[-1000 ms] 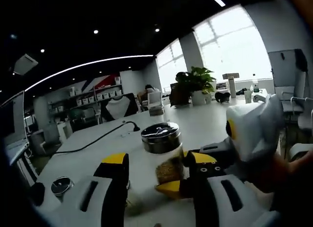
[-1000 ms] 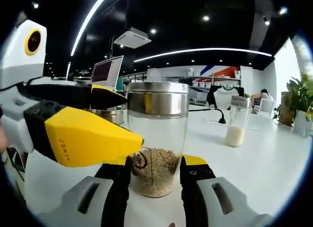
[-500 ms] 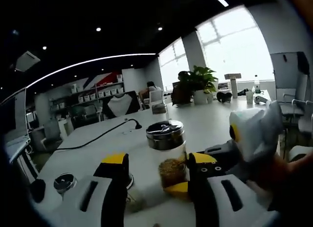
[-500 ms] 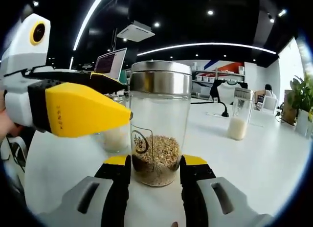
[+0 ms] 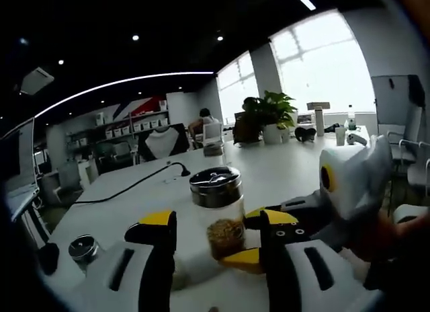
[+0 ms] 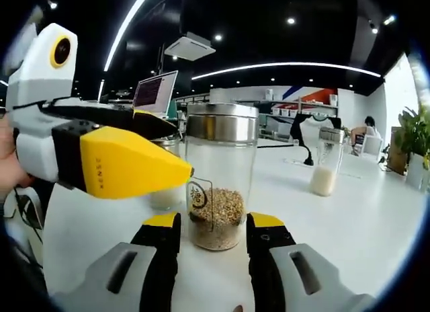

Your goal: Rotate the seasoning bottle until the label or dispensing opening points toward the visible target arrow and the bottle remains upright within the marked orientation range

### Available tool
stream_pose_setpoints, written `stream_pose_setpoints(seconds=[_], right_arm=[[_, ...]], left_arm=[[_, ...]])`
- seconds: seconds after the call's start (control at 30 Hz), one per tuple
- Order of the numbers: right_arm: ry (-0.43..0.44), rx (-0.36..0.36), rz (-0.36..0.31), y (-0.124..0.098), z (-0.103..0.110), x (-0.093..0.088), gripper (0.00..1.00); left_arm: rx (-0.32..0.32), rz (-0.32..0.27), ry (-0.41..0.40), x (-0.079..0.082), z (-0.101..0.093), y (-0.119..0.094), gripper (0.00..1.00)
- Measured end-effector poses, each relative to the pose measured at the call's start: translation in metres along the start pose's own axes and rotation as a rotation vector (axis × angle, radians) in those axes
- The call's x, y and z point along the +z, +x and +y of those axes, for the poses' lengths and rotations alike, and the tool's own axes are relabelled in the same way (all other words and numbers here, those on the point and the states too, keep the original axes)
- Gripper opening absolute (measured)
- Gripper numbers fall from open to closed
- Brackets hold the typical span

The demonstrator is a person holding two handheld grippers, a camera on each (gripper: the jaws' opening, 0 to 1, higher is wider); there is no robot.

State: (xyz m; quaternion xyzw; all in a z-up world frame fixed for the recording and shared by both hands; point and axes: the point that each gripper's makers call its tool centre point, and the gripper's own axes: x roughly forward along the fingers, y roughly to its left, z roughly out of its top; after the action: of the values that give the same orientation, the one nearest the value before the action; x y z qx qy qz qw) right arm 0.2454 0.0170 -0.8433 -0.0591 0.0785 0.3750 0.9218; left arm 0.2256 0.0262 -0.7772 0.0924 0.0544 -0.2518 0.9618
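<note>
Mid-rotation, judging by the label facing left of the right tool. Seasoning bottle upright on the white bench, clear glass, steel lid, brown grains low inside. Right tool clenched on its base; left tool released, beside it. Next: further twist, kept upright; no arrow visible.

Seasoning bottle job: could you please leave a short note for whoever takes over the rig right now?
Left hand-held gripper: open, jaws wide on either side of the seasoning bottle.
Right hand-held gripper: jaws flank the bottle's base; grip unclear.
Bottle: upright on the white table, label facing the right gripper view, slightly left.
Done: cannot tell whether the label meets the target arrow.
Left: check that, turn if needed, keep the bottle upright.
</note>
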Motion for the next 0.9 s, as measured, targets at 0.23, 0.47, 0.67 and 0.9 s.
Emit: stream_pose_setpoints(seconds=[0.23,0.47,0.67,0.9], right_arm=[[-0.003,0.000,-0.013,-0.008,-0.002,0.004,0.39],[0.006,-0.025,-0.023,-0.017,-0.010,0.006,0.39],[0.000,-0.035,-0.022,-0.025,-0.016,0.006,0.39],[0.007,-0.053,-0.018,-0.033,-0.023,0.004,0.39]], left_arm=[[-0.017,-0.008,-0.004,0.003,-0.010,0.001,0.53],[-0.032,-0.011,-0.002,0.006,-0.018,-0.001,0.53],[-0.042,-0.006,-0.010,0.003,-0.021,-0.002,0.54],[-0.056,0.002,-0.019,0.000,-0.027,-0.002,0.54]])
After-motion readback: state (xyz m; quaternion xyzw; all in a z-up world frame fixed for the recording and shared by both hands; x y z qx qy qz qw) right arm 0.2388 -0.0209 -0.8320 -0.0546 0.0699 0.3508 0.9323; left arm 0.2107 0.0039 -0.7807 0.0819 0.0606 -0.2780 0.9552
